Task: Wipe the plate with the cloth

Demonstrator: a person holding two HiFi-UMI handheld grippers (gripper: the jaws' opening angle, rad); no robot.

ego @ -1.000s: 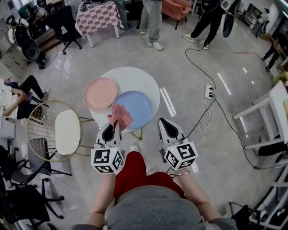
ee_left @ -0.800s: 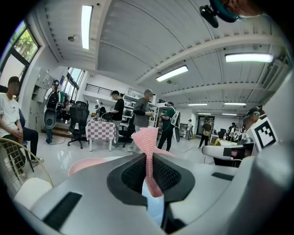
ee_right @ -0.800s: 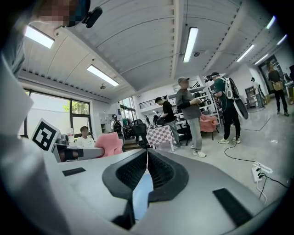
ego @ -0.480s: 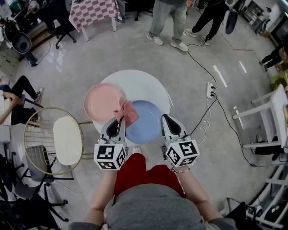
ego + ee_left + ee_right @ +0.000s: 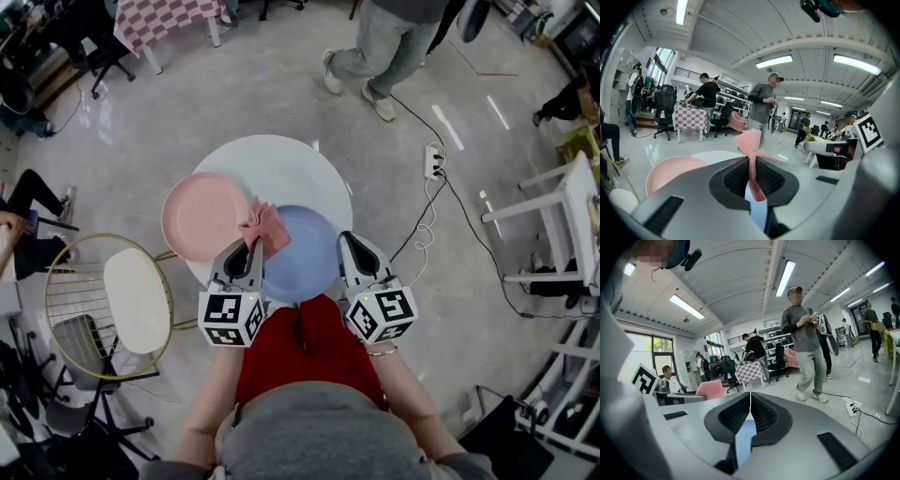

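bright — ceiling strip lights (image 5: 785, 277) | sharp | fisheye edges, dark corners

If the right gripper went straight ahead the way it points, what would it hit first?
Probably the blue plate: the right gripper, shut and empty, points at its near edge, though its height is hard to judge.
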